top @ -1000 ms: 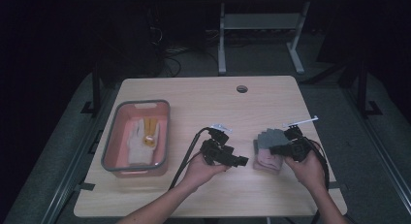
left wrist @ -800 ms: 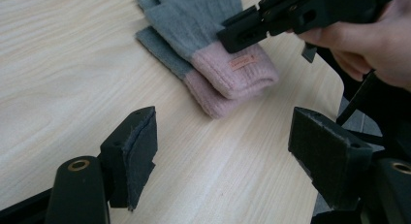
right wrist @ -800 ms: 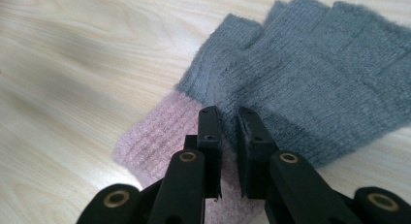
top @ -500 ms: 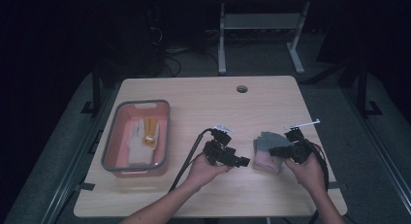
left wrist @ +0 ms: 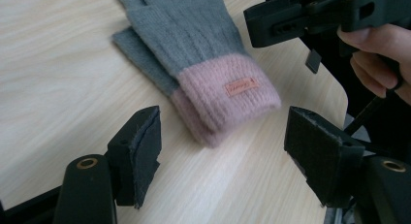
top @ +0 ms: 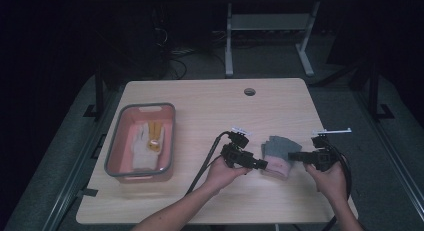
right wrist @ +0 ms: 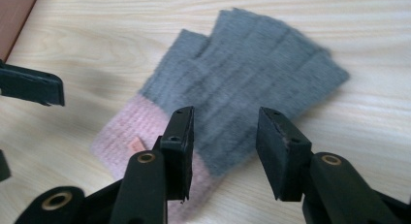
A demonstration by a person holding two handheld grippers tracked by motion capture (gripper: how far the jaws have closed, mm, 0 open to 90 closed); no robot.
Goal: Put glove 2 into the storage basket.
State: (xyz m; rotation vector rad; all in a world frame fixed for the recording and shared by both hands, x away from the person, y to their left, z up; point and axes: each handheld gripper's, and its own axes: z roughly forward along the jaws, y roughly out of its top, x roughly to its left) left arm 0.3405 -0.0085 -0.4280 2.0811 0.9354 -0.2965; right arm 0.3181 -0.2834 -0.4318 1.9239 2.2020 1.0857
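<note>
A pair of grey knit gloves with pink cuffs lies stacked flat on the wooden table, right of centre near the front. My left gripper is open, its jaws wide apart just short of the pink cuff. My right gripper is open too, hovering over the glove's cuff end from the right, jaws partly apart. Neither holds anything. In the left gripper view, the right gripper's jaw and a hand sit at the top right.
A pink bin with a grey rim stands at the table's left, holding a white glove with a yellow patch. A cable hole is in the table's far side. The table's right edge lies close to my right hand.
Both grippers have edged closer to the gloves from either side. The gloves have stayed where they were.
</note>
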